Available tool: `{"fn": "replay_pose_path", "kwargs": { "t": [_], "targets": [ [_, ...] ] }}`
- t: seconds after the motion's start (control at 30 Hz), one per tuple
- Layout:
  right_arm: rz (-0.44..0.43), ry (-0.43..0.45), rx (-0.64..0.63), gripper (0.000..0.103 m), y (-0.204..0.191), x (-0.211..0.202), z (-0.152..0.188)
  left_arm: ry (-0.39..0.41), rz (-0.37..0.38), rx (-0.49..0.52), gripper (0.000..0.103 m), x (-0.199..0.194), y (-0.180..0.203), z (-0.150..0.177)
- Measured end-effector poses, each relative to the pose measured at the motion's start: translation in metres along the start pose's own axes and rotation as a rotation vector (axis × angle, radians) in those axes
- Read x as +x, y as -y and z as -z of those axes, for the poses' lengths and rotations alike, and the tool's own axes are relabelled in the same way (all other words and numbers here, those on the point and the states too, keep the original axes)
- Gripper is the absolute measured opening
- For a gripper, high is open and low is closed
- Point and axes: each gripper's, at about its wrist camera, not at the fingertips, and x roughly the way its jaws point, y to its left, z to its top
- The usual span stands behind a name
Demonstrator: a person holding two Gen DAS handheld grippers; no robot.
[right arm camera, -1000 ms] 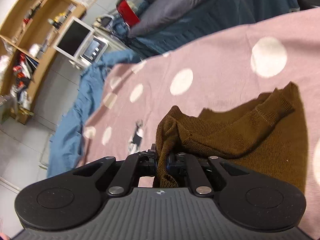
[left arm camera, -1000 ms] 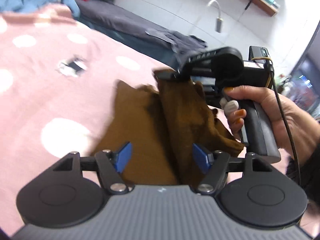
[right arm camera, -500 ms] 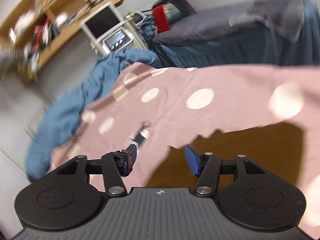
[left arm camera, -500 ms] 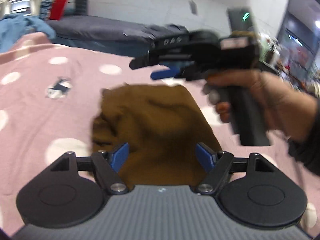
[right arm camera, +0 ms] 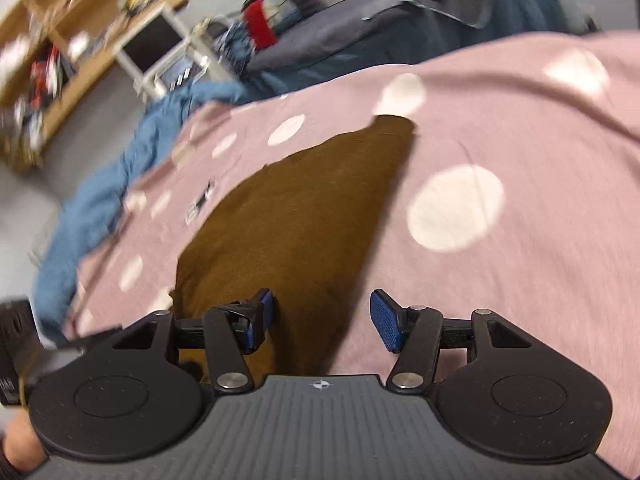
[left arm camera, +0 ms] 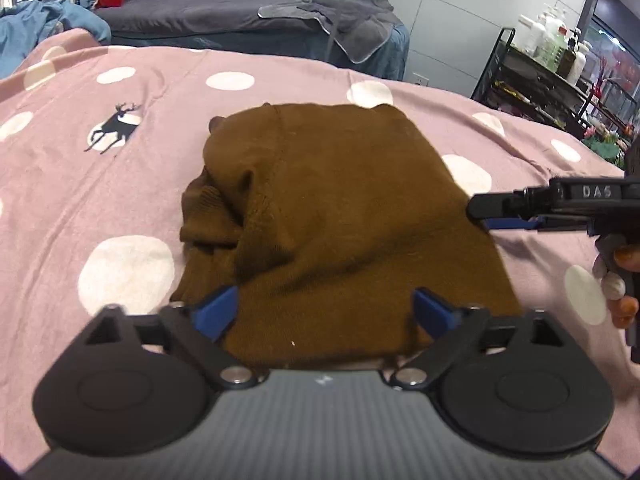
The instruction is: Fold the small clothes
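Observation:
A small brown knit garment (left arm camera: 332,216) lies folded on the pink spotted bedspread (left arm camera: 80,184), with a bunched sleeve at its left side. My left gripper (left arm camera: 326,314) is open and empty, just above the garment's near edge. My right gripper (right arm camera: 322,322) is open and empty, over the garment's near right edge (right arm camera: 288,224). The right gripper also shows at the right of the left wrist view (left arm camera: 504,210), beside the garment's right edge.
A blue cloth (right arm camera: 100,200) hangs over the bed's far left corner. A dark bench with a grey towel (left arm camera: 352,28) stands behind the bed. A rack of bottles (left arm camera: 552,52) stands at the right, wooden shelves (right arm camera: 52,52) at the left.
My right gripper let go of the brown garment, opened and drew back to its right edge. The garment now lies flat and folded. My left gripper stayed open and rose slightly.

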Motion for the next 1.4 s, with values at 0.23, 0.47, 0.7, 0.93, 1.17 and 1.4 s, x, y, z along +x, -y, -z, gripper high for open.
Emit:
{"fn": "replay_pose_path", "kwargs": {
  "t": [0.23, 0.47, 0.7, 0.93, 1.17, 1.4],
  "targets": [
    [-0.006, -0.016, -0.036, 0.100, -0.005, -0.016, 0.017, -0.028, 0.092, -0.119, 0.103, -0.031, -0.005, 0.011],
    [-0.033, -0.006, -0.002, 0.103, -0.001, -0.012, 0.026, -0.104, 0.100, -0.224, 0.103, -0.021, -0.014, 0.031],
    [-0.092, 0.036, 0.048, 0.103, 0.001, 0.009, 0.020, -0.002, 0.141, -0.375, 0.103, -0.011, -0.033, 0.034],
    [-0.104, 0.090, 0.174, 0.103, 0.008, 0.042, -0.009, 0.130, 0.252, -0.632, 0.103, 0.004, -0.071, 0.034],
    [-0.167, 0.057, 0.210, 0.103, 0.009, 0.082, -0.035, 0.201, 0.209, -0.639, 0.103, 0.022, -0.071, 0.020],
    [-0.169, 0.064, 0.212, 0.070, 0.015, 0.092, -0.037, 0.197, 0.165, -0.609, 0.091, 0.038, -0.061, 0.003]
  ]
}}
